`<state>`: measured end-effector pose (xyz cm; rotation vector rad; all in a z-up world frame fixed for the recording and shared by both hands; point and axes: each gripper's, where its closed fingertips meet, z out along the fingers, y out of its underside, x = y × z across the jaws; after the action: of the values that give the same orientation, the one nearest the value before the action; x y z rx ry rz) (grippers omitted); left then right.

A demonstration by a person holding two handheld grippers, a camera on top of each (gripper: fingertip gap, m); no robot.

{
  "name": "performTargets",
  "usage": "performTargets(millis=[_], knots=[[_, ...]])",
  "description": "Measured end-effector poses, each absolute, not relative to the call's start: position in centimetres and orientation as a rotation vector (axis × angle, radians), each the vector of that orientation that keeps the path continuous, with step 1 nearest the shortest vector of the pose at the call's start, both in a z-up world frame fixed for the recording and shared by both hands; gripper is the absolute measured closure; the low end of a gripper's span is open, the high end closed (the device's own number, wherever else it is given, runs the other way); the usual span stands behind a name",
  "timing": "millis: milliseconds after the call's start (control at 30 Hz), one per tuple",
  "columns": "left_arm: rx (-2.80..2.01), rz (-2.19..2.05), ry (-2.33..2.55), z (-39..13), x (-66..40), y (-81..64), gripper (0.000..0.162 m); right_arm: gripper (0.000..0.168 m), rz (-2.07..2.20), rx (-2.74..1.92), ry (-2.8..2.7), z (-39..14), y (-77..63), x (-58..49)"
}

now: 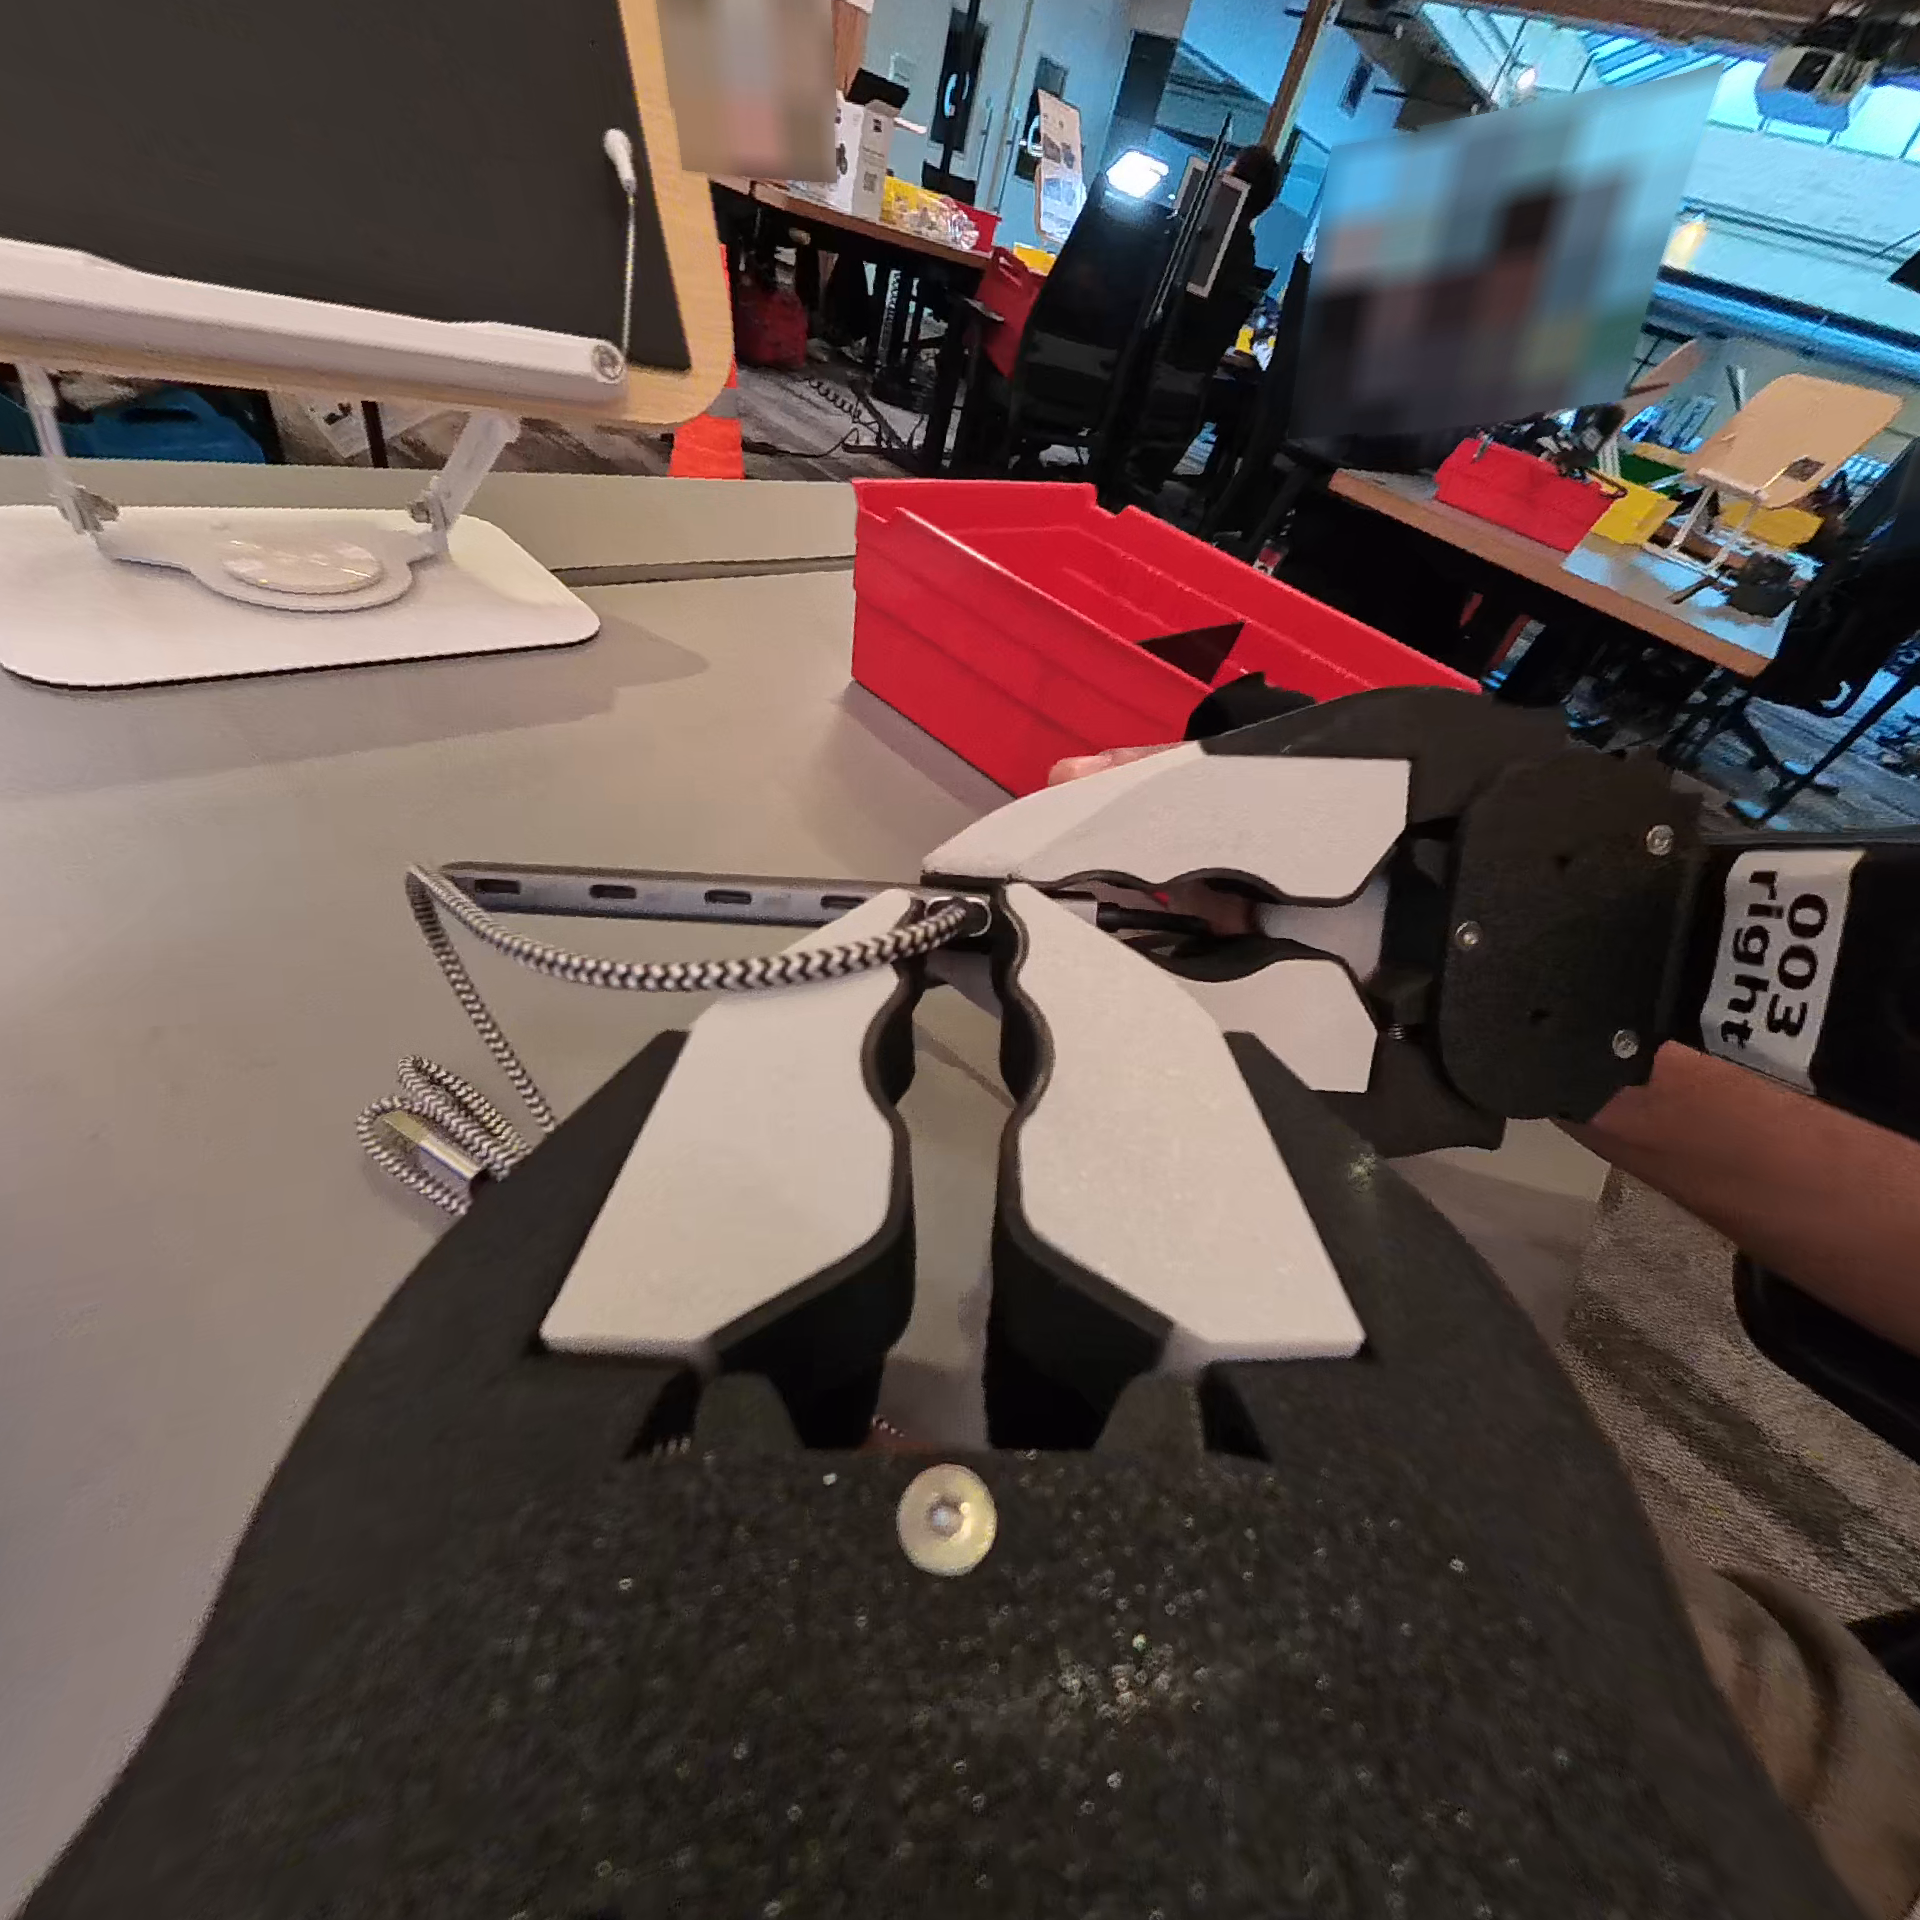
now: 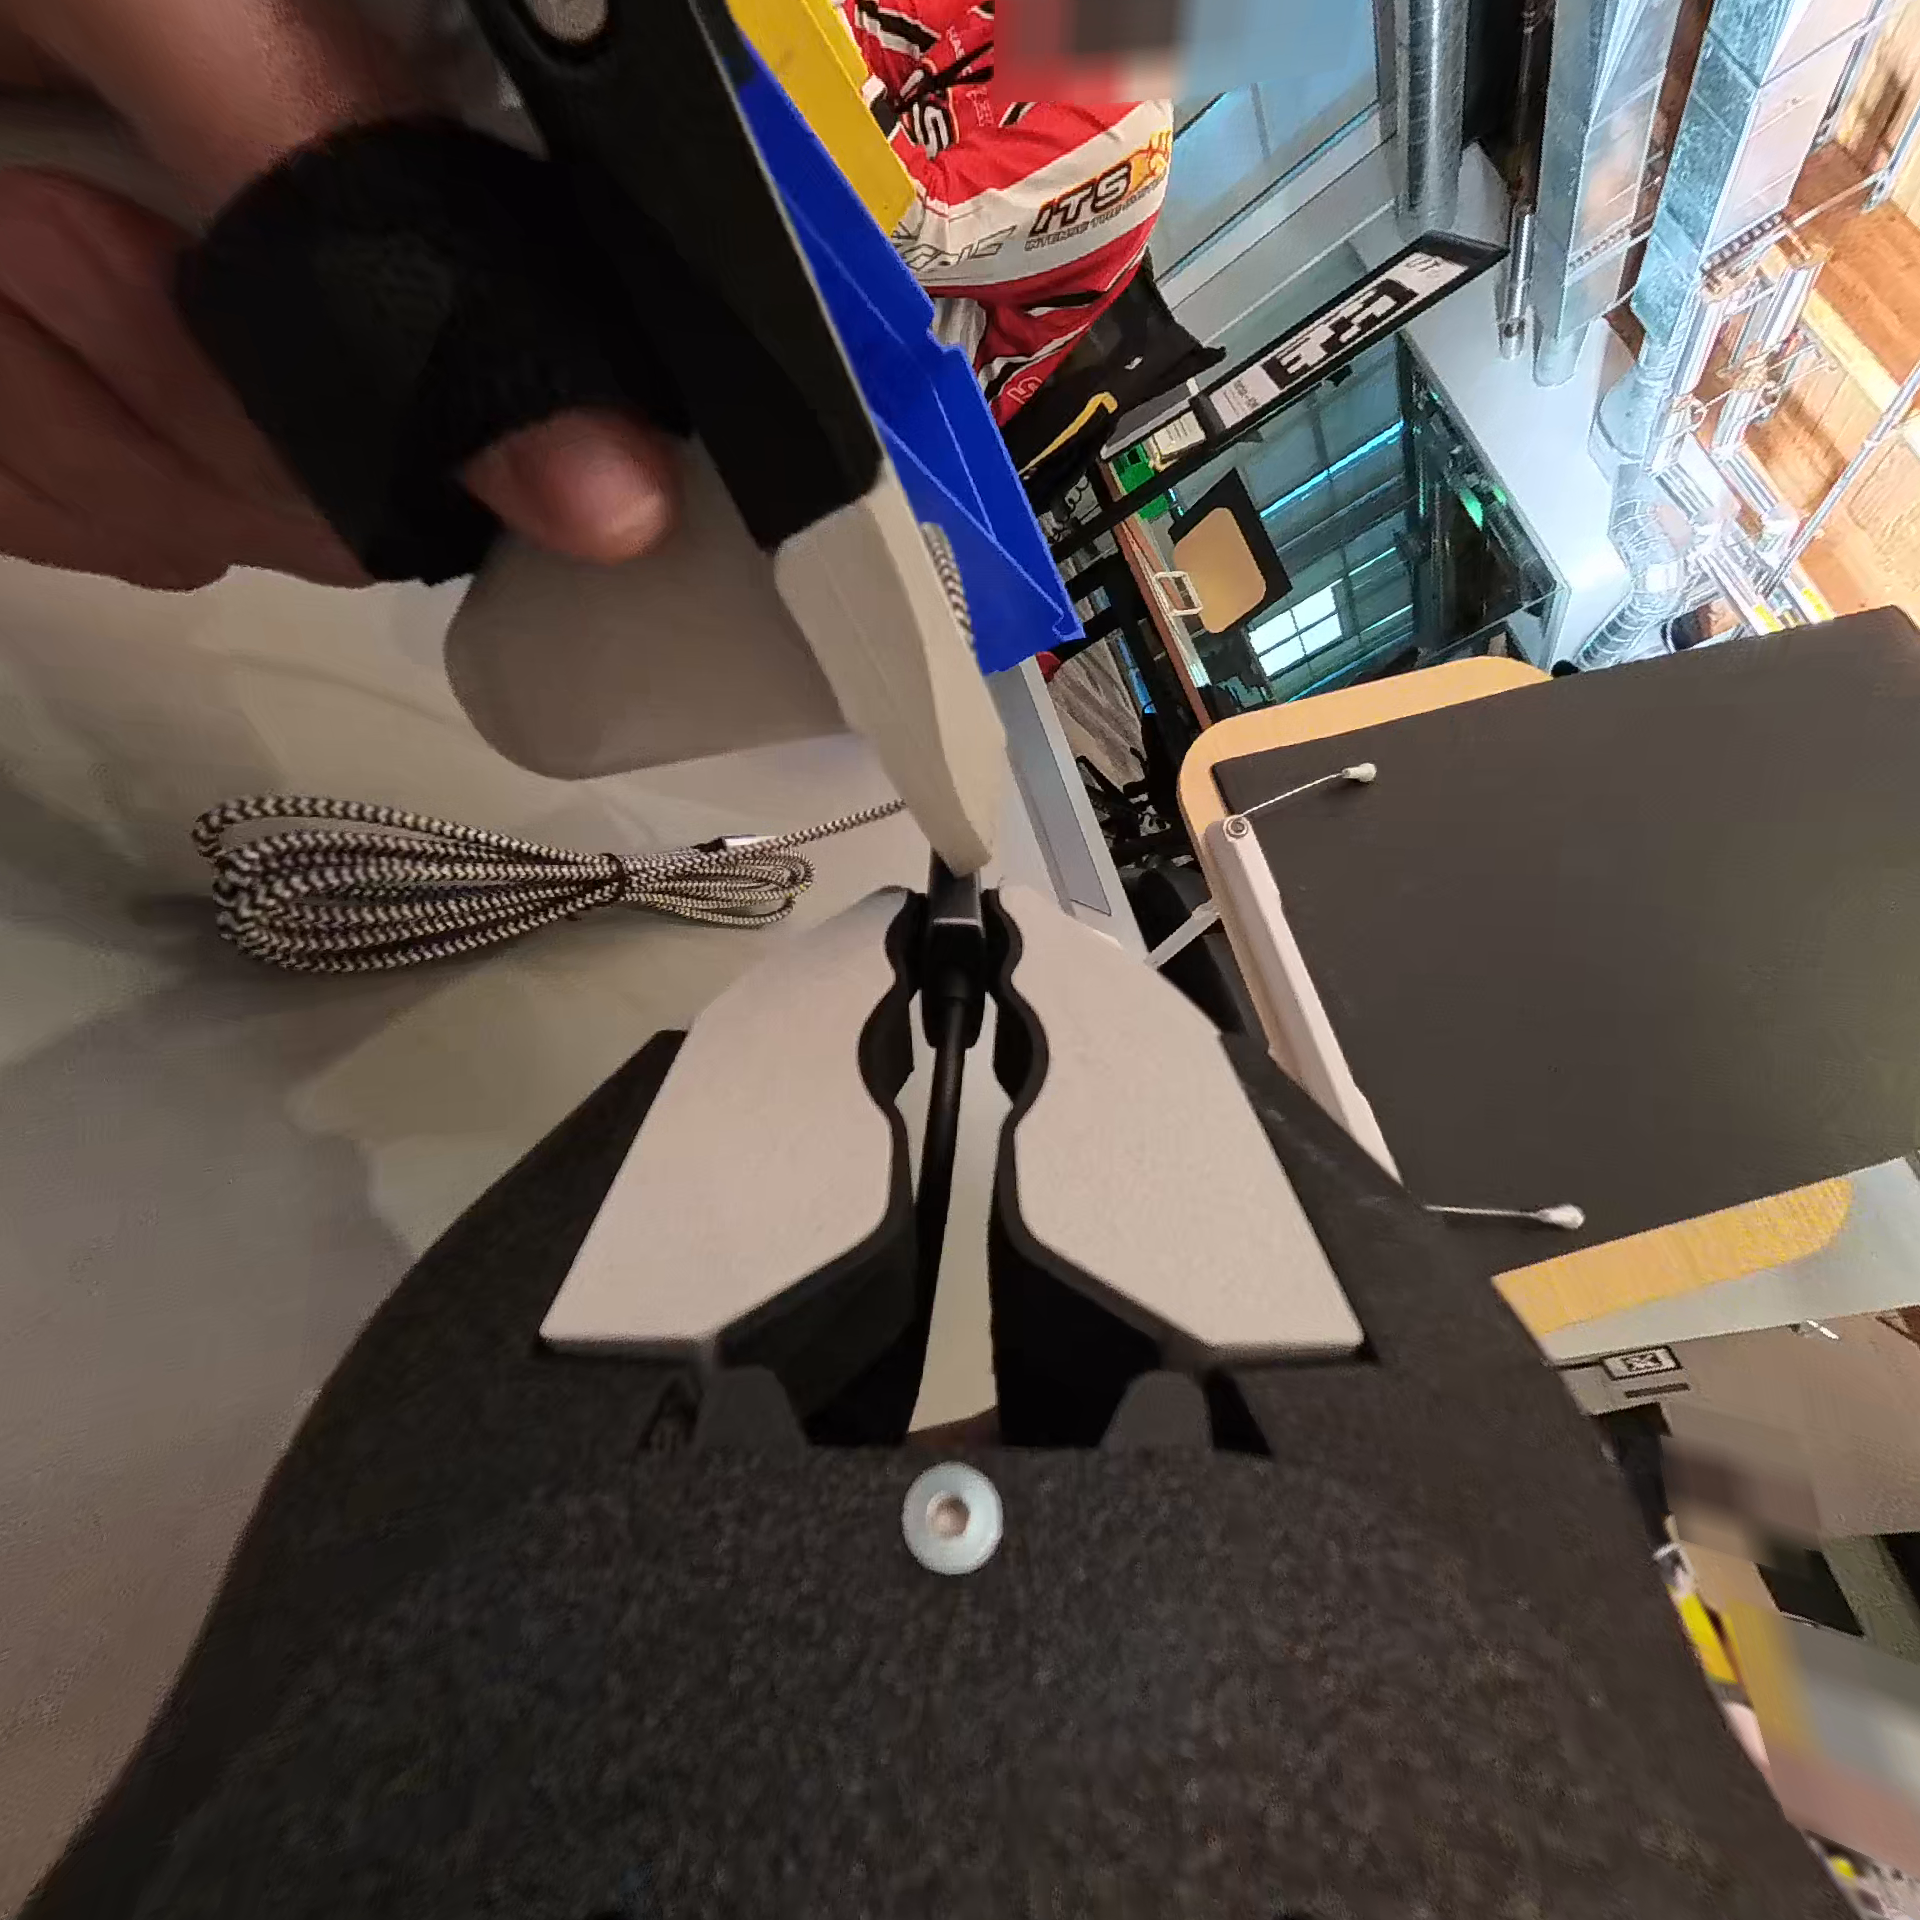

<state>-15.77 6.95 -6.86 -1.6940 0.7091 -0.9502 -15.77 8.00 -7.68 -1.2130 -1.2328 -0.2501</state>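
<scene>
A grey table (image 1: 312,935) in a cluttered workshop carries everything. The left hand-held gripper (image 1: 961,920) is clenched on a black-and-white braided cable (image 1: 665,971) at a slim dark multi-port hub (image 1: 644,894). The right hand-held gripper (image 2: 958,914) grips a black cable plug (image 2: 951,935), meeting it tip-to-tip. Beyond, a red plastic bin (image 1: 997,644) sits near the table's far edge.

Braided cloth cable (image 1: 665,971), glossy plastic bin (image 1: 997,665).

Black-white braided cable (image 1: 665,971); red bin (image 1: 1049,644); blue bin (image 2: 914,416); grey table (image 1: 312,935); possibly black plug (image 2: 951,935).
</scene>
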Motion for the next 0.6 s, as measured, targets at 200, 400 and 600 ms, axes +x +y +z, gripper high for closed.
performTargets(millis=[200,400,600], knots=[[-1.674,-0.939,0.701,-6.3,-16.0,6.9,0.151,0.157,-0.330,-1.206,-1.180,-7.1,8.3,-15.7],[-1.596,-0.905,0.708,-5.0,-16.4,6.6,0.151,0.157,-0.406,-1.268,-1.118,-7.2,9.1,-14.9],[-1.622,-0.863,0.665,-3.0,-19.5,8.4,0.151,0.158,-0.364,-1.317,-0.985,-3.5,9.6,-12.1]])
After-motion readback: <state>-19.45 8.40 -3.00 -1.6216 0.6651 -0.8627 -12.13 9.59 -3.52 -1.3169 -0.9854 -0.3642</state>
